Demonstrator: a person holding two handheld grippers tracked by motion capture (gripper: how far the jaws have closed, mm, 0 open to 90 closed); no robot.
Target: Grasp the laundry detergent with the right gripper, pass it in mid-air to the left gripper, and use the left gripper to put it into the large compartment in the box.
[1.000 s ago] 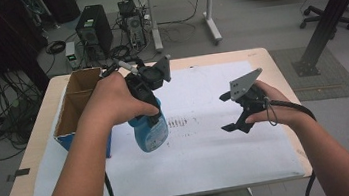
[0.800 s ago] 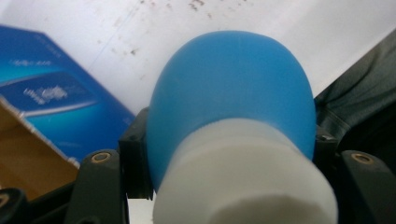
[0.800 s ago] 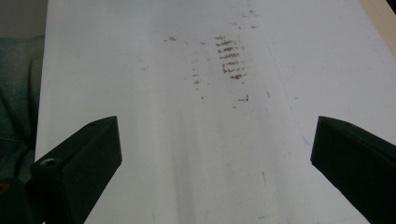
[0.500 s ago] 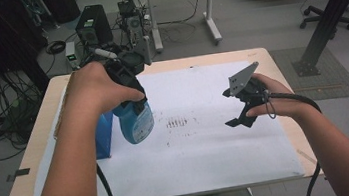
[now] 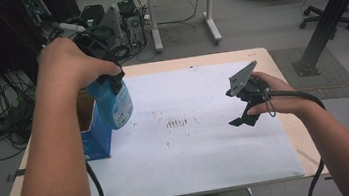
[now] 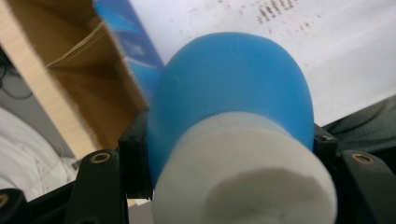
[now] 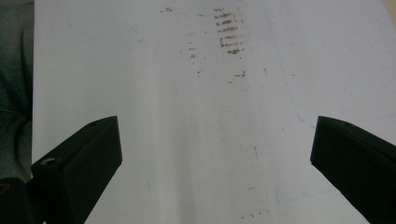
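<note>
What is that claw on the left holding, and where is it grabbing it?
The left claw is shut on a blue bottle, gripping it across its sides just below the white cap. The right claw is open and holds nothing.

A cardboard box (image 5: 98, 137) blocks the surface's (image 5: 279, 65) left edge; the white sheet (image 5: 208, 144) beside it lies open for passage.

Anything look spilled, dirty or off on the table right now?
Yes: the white sheet has a patch of brown marks near its middle, short streaks in a row with specks scattered around, so it looks soiled. The blue bottle in the left claw hangs tilted above the open box; nothing looks spilled.
</note>
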